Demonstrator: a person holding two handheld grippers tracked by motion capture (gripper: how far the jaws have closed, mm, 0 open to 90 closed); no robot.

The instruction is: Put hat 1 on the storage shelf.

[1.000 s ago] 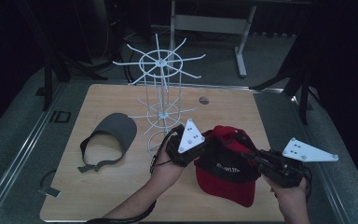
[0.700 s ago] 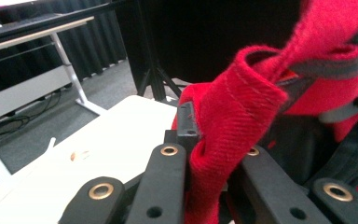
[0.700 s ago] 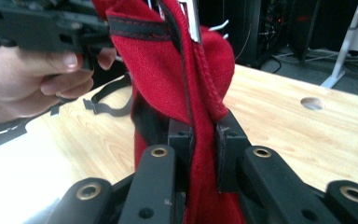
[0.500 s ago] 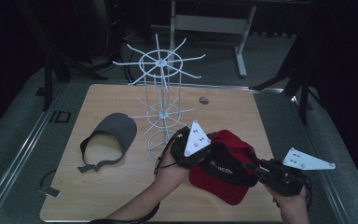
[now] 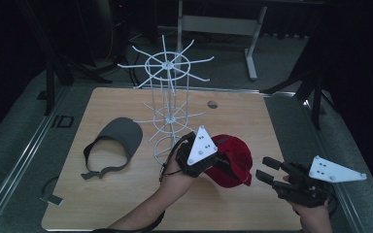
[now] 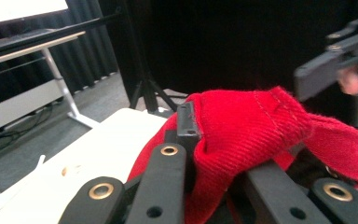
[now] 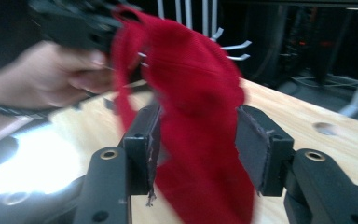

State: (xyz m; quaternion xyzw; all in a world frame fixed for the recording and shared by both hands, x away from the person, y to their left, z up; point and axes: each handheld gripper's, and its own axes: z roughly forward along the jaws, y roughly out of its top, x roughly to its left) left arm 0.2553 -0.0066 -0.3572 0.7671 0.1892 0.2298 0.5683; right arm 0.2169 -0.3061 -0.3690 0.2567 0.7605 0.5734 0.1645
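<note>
At five o'clock on the worktop [image 5: 126,204], the right gripper [image 5: 267,175] had just been opening its jaws, spread apart from the red cap [image 5: 233,162]. At the centre, the left gripper [image 5: 213,165] pinched the cap, lifted before the wire rack [image 5: 167,104]; a grey visor [image 5: 116,141] lay at nine o'clock.

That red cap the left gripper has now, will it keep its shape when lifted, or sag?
Likely sags: the red cap bunches in folds around the left gripper. In the right gripper view it hangs limp. Probably light, too, held by one pinch of cloth.
</note>
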